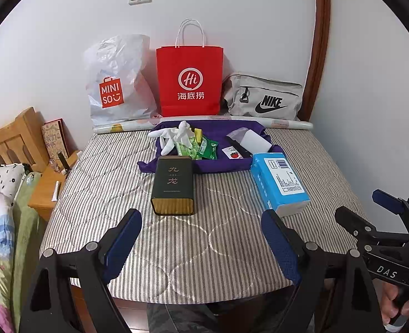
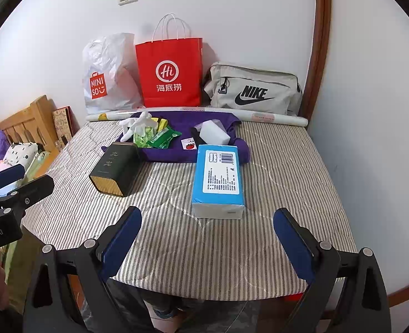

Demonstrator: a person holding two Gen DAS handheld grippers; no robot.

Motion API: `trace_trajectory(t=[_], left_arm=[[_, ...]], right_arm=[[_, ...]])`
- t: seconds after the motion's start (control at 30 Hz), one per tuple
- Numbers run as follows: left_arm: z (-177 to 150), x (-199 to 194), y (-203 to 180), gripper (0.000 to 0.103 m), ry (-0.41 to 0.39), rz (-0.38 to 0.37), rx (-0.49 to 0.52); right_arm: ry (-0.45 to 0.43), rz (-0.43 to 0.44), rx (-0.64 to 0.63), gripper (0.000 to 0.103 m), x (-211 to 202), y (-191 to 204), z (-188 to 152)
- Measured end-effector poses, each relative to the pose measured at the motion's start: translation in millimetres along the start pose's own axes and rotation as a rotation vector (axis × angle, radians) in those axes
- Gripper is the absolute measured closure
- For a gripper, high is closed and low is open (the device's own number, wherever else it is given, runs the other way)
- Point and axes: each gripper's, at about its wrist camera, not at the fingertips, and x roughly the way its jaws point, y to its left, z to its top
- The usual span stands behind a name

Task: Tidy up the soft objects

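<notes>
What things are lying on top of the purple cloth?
On the purple cloth lie white gloves, green packets, a white block and a small tomato card. The dark tin overlaps its near edge. Anything under the cloth is covered.

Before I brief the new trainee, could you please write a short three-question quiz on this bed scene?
1. True or false: the dark tin stands upright on the striped bedcover.
2. Which bag stands between the white plastic bag and the grey bag? A) blue B) red C) black
3. Fill in: the white gloves and green packets lie on a ___ cloth.

Key: 1 false, it lies on its side. 2 B, the red paper bag. 3 purple.
</notes>
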Motion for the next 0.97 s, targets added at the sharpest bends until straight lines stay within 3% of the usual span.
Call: trace_trajectory(t=[0.97], left_arm=[[8.3, 4.2, 5.3, 0.016, 0.001, 0.006, 0.005]], right_arm=[[-0.003, 0.009, -0.003, 0.008, 2.0, 0.4, 1.7]])
